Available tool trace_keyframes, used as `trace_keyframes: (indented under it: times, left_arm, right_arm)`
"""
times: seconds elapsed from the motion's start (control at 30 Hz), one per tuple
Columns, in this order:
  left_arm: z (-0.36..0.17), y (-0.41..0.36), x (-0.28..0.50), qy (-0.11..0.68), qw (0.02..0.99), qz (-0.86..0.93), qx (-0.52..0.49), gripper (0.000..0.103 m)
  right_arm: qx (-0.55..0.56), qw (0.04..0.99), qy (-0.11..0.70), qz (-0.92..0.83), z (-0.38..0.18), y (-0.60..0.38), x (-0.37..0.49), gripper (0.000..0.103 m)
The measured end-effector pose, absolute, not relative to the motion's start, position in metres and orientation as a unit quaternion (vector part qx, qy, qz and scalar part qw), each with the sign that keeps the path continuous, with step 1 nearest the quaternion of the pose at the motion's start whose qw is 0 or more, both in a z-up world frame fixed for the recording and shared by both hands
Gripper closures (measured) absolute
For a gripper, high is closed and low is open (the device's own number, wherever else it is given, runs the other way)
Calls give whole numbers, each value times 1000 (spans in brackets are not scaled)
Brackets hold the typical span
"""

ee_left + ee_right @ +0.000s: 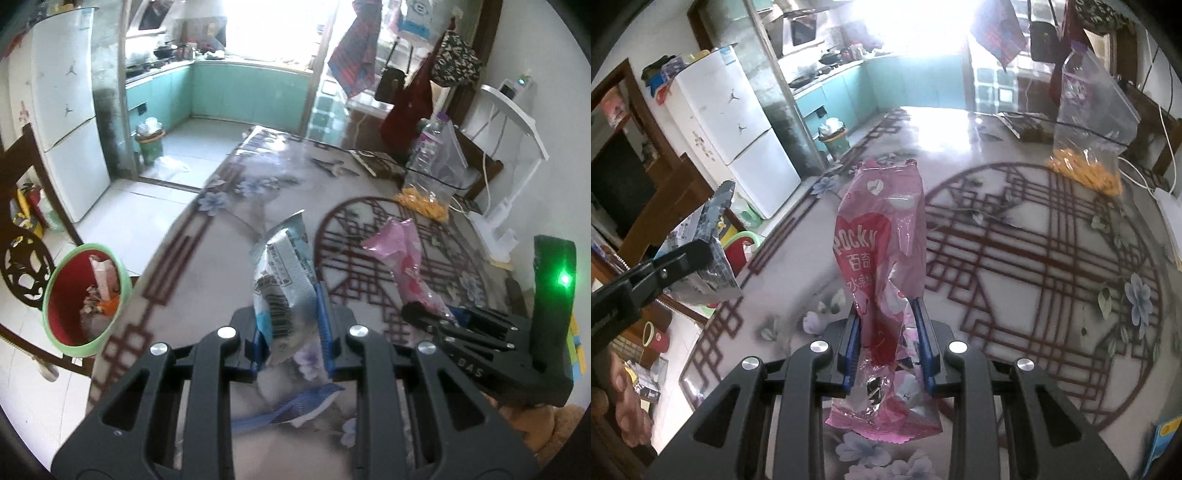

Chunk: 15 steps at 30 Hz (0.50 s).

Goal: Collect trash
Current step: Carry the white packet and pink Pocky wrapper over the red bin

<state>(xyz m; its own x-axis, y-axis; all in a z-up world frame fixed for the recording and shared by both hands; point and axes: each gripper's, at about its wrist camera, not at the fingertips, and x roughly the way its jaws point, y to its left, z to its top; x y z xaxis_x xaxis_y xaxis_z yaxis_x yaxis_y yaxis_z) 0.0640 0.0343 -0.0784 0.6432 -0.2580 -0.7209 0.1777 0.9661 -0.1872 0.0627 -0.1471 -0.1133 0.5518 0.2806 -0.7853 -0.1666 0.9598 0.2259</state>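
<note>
My left gripper (290, 325) is shut on a blue and white snack wrapper (282, 277), held above the patterned table (229, 221). The wrapper sticks up between the blue pads, and its torn end hangs below. My right gripper (889, 332) is shut on a pink Pocky wrapper (882, 236), also lifted off the table. In the left wrist view the right gripper (428, 314) and the pink wrapper (402, 254) show at the right. In the right wrist view the left gripper's finger (679, 262) and the blue wrapper (709, 251) show at the left. A red bin with a green rim (86, 295) stands on the floor left of the table, with trash inside.
A clear bag of yellow snacks (1089, 158) and a plastic bottle (428, 147) stand at the table's far right. A dark packet (373, 162) lies near them. A white desk lamp (517, 125) and cables sit at the right edge. A wooden chair (22, 236) stands beside the bin.
</note>
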Motion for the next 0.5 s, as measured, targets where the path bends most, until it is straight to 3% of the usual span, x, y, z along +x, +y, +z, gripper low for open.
trace_keyframes:
  times: [0.5]
  left_arm:
    - [-80,68,72,402,912,-76,-40,79]
  right_arm:
    - [59,874,462,138,-121,-135,66,77]
